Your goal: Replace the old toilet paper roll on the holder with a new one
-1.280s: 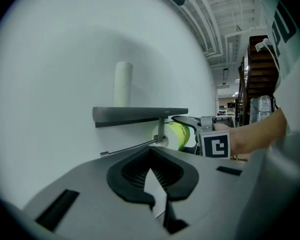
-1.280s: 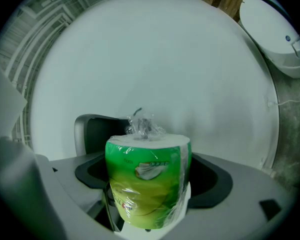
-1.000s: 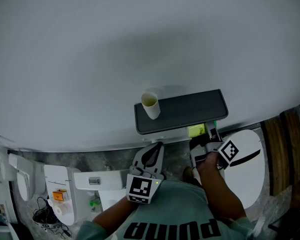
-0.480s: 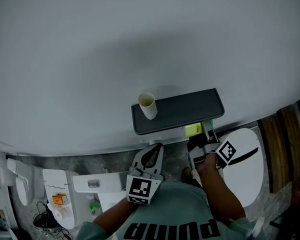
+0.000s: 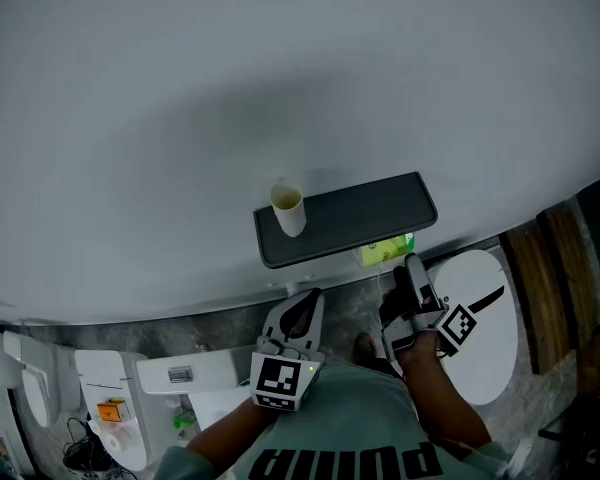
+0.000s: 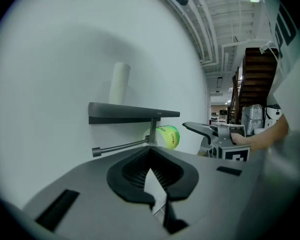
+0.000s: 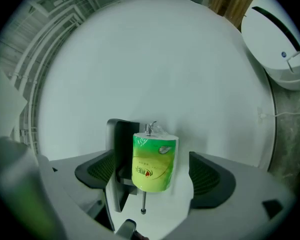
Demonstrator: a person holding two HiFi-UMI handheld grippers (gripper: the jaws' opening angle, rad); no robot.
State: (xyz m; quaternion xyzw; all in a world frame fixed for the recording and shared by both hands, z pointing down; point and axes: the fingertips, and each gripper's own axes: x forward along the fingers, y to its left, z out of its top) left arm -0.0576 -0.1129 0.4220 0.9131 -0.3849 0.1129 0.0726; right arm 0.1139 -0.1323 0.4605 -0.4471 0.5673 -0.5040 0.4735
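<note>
Looking down in the head view, one shelf [image 5: 345, 218] juts from bare wall, with one tube [image 5: 287, 210] upright at its left end and one green roll [image 5: 385, 251] under its right edge; the left gripper [image 5: 302, 310] and right gripper [image 5: 412, 276] point up at it side by side. Left gripper view: jaws pressed together and empty, facing the rod's [image 6: 121, 146] free end. Right gripper view: jaws spread wide, the roll on the rod between them, clear of both pads [image 7: 210, 176].

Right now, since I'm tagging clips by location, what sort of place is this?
Probably a toilet-room mock-up in a larger hall: a wall holder carrying a green-wrapped toilet paper roll, a white toilet beside it, and an open industrial ceiling past the wall.
</note>
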